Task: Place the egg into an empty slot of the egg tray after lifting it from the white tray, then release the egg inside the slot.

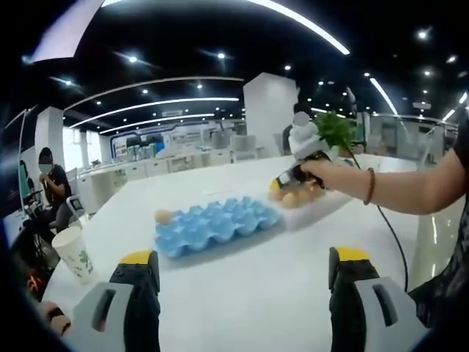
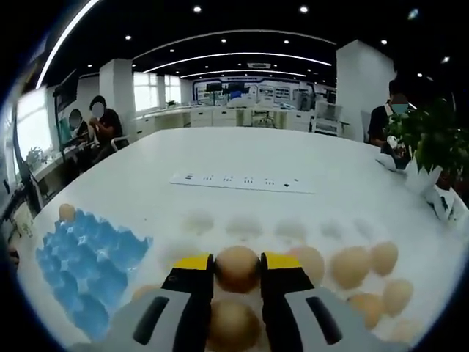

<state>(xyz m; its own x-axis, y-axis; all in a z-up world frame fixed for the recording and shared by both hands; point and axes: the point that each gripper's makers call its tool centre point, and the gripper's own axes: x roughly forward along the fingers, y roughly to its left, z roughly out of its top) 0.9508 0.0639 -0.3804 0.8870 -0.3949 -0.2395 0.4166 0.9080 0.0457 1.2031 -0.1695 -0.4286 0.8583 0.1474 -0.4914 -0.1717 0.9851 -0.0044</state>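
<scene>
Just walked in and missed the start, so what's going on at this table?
A person is moving eggs with two handheld grippers. The right gripper has its jaws closed around an egg in the white tray, among other eggs; it looks not yet lifted. The blue egg tray beside it has one egg at a far corner, its other slots apparently empty. The left gripper is open and holds nothing, hanging over bare table short of the blue tray.

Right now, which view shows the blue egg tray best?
The left gripper view: the whole egg tray lies on the table, one egg at its far corner. The right gripper view shows the tray near the picture's edge, distorted.
</scene>
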